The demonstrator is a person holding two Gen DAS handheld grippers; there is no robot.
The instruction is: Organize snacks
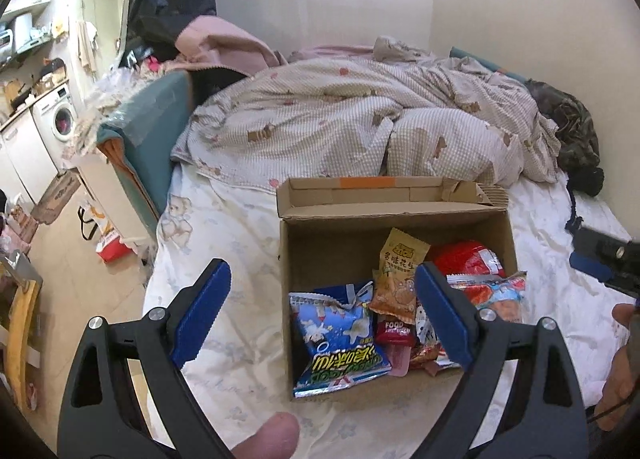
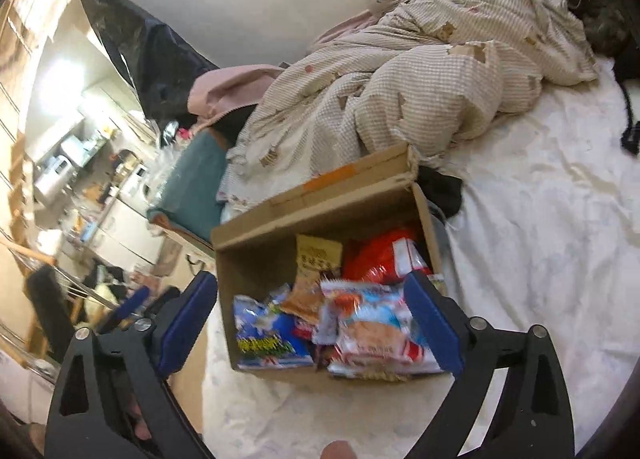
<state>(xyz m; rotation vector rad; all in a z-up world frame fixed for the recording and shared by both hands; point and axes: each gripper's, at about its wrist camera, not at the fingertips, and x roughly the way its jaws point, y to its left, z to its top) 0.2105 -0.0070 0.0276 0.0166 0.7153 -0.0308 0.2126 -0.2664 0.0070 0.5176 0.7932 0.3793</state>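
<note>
A cardboard box (image 1: pixel 394 227) sits open on a bed (image 1: pixel 224 323), resting on a pale sheet printed with faint bears and flowers. Its top flap is folded back toward a rumpled checked duvet (image 1: pixel 360 115) heaped behind it, which leaves the mouth of the box clear for dropping things in from above.

Inside the box lie the snacks in a loose pile. A blue popcorn bag (image 1: pixel 340 343) lies nearest the front wall on the left. A tan peanut packet (image 1: pixel 398 275) leans upright in the middle. A red bag (image 1: pixel 464 259) fills the far right corner, and a red and light-blue packet (image 1: pixel 496 293) rests across the right side. No snack can be seen on the sheet outside the box, so the gathering appears largely done.

The left claw (image 1: pixel 324 315) hangs above the near left part of the box, its blue pads spread wide with nothing between them. The right claw (image 2: pixel 308 327) hovers over the near edge of the box, likewise spread wide and empty. Both point downward at a slant toward the contents, a stance that fits hands that have let go of a packet. A fingertip shows at the bottom of each view.

To the left, beyond the bed, a kitchen area with a washing machine (image 1: pixel 60 119) is visible.
</note>
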